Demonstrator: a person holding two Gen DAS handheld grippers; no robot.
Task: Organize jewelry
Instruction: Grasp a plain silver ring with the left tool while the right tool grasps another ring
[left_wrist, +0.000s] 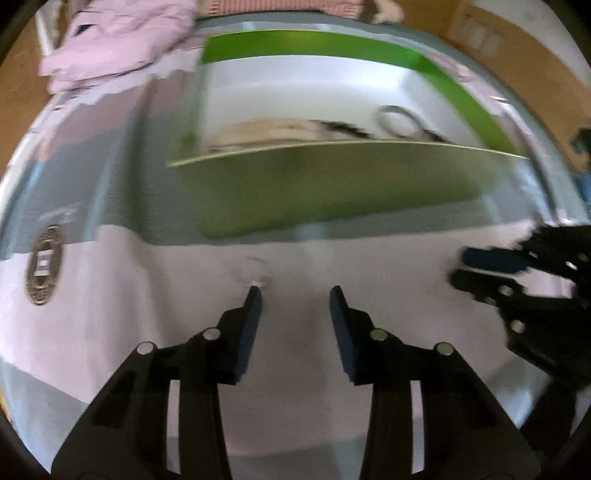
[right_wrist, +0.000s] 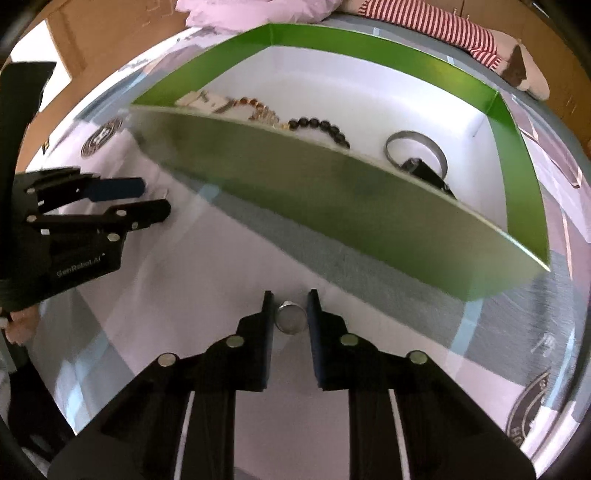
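An open green box (right_wrist: 332, 206) with a white inside holds an amber bead strand (right_wrist: 255, 105), a dark bead bracelet (right_wrist: 321, 127), a silver bangle (right_wrist: 415, 146) and a black item (right_wrist: 428, 173). In front of the box, my right gripper (right_wrist: 290, 293) points down at the cloth, shut on a small silver ring (right_wrist: 290, 320) that stands between its pads. My left gripper (left_wrist: 295, 291) is open with nothing between its fingers. A tiny pale piece (left_wrist: 256, 282) lies on the cloth at the tip of its left finger. The box (left_wrist: 314, 192) is blurred in the left wrist view.
The table is covered by a grey and pale cloth (right_wrist: 207, 280) with round emblems (left_wrist: 43, 271). Pink fabric (left_wrist: 110, 40) and a red-striped cloth (right_wrist: 436, 26) lie behind the box. Cardboard (left_wrist: 524, 55) stands around the table's edge. The two grippers are close side by side, with the right gripper (left_wrist: 460, 266) at the left one's right.
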